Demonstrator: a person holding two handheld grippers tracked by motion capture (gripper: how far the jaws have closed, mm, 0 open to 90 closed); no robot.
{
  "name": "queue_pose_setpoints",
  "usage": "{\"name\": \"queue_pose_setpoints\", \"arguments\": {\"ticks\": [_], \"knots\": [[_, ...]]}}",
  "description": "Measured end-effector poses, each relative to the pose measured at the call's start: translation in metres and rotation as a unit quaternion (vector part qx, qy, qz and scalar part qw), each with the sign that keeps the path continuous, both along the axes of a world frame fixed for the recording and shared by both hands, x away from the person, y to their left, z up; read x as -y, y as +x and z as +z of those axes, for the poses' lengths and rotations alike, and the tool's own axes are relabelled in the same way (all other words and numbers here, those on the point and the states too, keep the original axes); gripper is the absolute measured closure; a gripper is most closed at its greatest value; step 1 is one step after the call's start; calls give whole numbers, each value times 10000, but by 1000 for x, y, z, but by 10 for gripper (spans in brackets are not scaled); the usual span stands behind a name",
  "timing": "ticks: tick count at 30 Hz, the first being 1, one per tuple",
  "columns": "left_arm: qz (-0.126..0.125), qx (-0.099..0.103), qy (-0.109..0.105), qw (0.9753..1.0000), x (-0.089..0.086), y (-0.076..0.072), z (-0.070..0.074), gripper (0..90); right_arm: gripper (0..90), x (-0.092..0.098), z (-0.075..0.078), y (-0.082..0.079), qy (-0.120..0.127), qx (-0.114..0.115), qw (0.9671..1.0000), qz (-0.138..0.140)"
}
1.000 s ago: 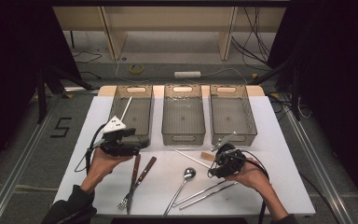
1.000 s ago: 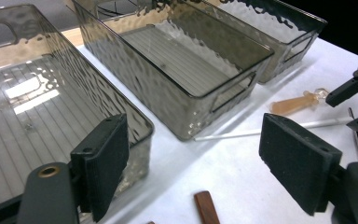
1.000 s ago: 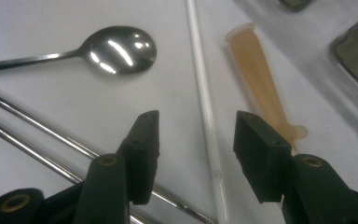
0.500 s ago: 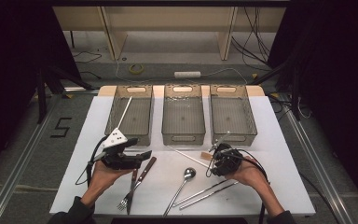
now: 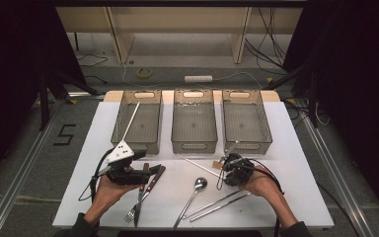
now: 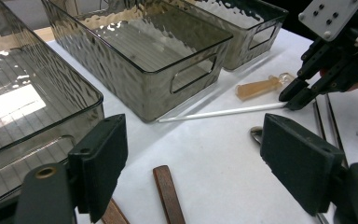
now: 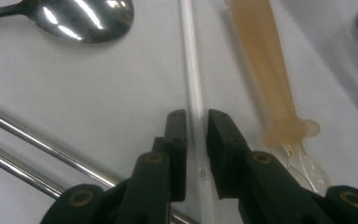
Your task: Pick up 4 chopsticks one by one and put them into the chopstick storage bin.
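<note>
Bench [image 5: 296,148]: 3 bins far side. Right gripper [image 7: 196,122], fingers pinching white stick [image 7: 192,79] beside amber piece [image 7: 263,60]. Left gripper [image 6: 205,154], fingers spread above wood handles [image 6: 168,191].

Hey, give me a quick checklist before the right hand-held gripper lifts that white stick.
1. White stick between the right hand-held gripper's jaws: ok, one jaw on each side.
2. Jaws clamped on it: cannot tell; they stand very close, but contact isn't clear.
3. Amber spoon clear of the jaws: ok, it lies beside the stick, apart from them.
4. Metal spoon out of the way: ok, off to the side.
5. Left hand-held gripper clear of the stick: ok, open over the wooden handles.
6. Bins free to take it: ok, the middle bin looks empty.
</note>
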State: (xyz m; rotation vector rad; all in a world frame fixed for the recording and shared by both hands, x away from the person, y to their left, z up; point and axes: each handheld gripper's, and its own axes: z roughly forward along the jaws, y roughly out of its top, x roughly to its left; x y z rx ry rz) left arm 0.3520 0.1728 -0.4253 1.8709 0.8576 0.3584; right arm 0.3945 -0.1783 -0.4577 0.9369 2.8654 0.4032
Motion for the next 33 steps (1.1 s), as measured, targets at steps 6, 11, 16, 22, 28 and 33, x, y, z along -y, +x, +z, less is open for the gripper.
{"name": "queue_pose_setpoints", "arguments": {"ticks": [6,11,16,22,28,33], "knots": [[-35,-9,22,10000,1,0,0,226,823,-2,0,-1,-34,6,10000,60],[-50,11,47,10000,1,0,0,227,835,-3,0,1,-104,-8,9998,163],[-66,14,45,10000,1,0,0,228,845,-5,1,0,-207,38,9991,374],[-125,8,84,9999,3,0,0,231,847,-4,7,-2,-124,63,9989,451],[-196,7,134,9997,6,0,0,234,848,-2,21,-6,50,148,9984,541],[-290,-25,188,9994,9,1,1,235,849,1,32,-9,117,237,9981,553]]}}
